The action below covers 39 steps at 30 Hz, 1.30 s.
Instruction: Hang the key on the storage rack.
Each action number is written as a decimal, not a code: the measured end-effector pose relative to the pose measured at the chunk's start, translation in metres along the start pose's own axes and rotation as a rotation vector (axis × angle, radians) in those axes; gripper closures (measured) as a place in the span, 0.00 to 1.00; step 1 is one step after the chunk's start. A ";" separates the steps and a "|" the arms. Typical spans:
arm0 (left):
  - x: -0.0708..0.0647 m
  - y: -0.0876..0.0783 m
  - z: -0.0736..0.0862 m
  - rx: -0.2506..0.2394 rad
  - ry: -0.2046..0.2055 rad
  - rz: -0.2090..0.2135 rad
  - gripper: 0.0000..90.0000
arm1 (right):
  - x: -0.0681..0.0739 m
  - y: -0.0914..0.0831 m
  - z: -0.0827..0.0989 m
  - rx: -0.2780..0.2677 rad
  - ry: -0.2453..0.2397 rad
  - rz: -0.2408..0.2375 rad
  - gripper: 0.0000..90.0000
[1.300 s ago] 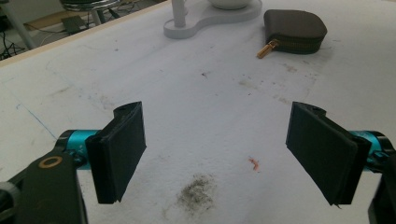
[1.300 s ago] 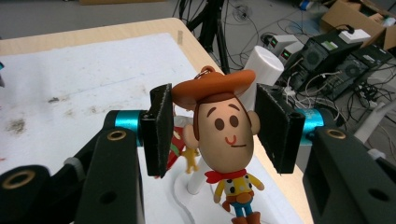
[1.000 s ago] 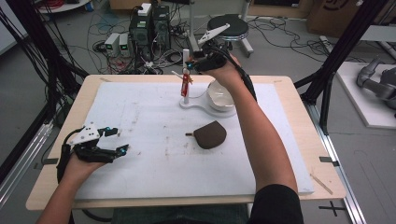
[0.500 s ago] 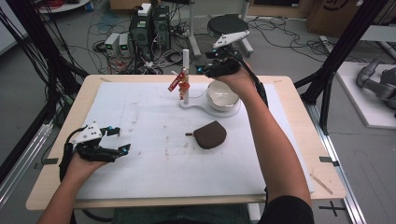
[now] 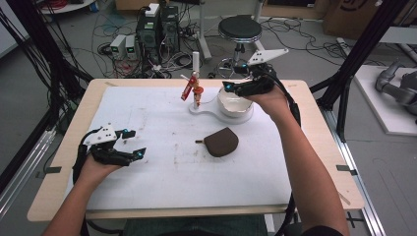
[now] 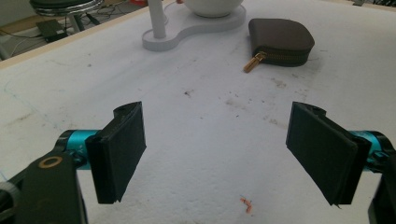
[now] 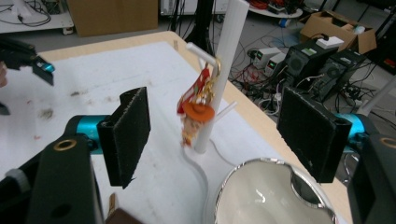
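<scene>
Release looks done: our right gripper, jaws just opening and empty, hangs over the bowl while the red charm dangles on the stand's post. Next, our idle, open left gripper likely reaches for the brown pouch.

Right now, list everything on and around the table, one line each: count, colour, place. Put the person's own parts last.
stand: one, white post on a white base, far middle of table.
keychain charm: one, red and orange, hanging on the post's peg.
bowl: one, white, on the stand's base, right of post.
pouch: one, brown, zipped, table centre.
mat: one, white, covering the table.
stool: one, black, floor beyond table.
left gripper: black, open, near left edge.
right gripper: black, jaws just opened, empty, over the bowl.
</scene>
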<state>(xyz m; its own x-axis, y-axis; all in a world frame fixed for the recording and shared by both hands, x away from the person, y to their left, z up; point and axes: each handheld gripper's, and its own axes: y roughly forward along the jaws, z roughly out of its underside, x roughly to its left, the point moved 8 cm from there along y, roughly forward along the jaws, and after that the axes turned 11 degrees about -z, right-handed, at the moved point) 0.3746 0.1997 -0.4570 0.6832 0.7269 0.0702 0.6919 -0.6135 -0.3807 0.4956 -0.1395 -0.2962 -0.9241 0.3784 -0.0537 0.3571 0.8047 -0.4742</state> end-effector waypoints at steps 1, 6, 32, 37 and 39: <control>0.000 0.001 0.000 0.004 -0.003 -0.002 0.22 | 0.002 -0.002 0.003 0.005 0.008 -0.002 0.28; 0.001 0.004 -0.004 -0.011 -0.006 0.002 0.22 | 0.014 -0.013 0.012 -0.017 -0.001 -0.015 0.28; 0.000 0.014 -0.011 -0.030 -0.024 0.020 0.22 | 0.040 -0.055 0.111 -0.054 0.118 0.027 0.23; -0.002 0.016 -0.013 -0.032 -0.026 0.031 0.22 | 0.045 -0.059 0.131 -0.040 0.141 0.036 0.23; -0.003 0.017 -0.014 -0.034 -0.027 0.037 0.22 | 0.046 -0.061 0.139 -0.043 0.157 0.044 0.23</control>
<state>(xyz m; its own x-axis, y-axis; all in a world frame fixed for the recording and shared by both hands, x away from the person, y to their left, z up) 0.3878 0.1824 -0.4512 0.7020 0.7114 0.0317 0.6743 -0.6497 -0.3509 0.4120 -0.2345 -0.3920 -0.8760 0.4778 0.0660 0.4053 0.8032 -0.4365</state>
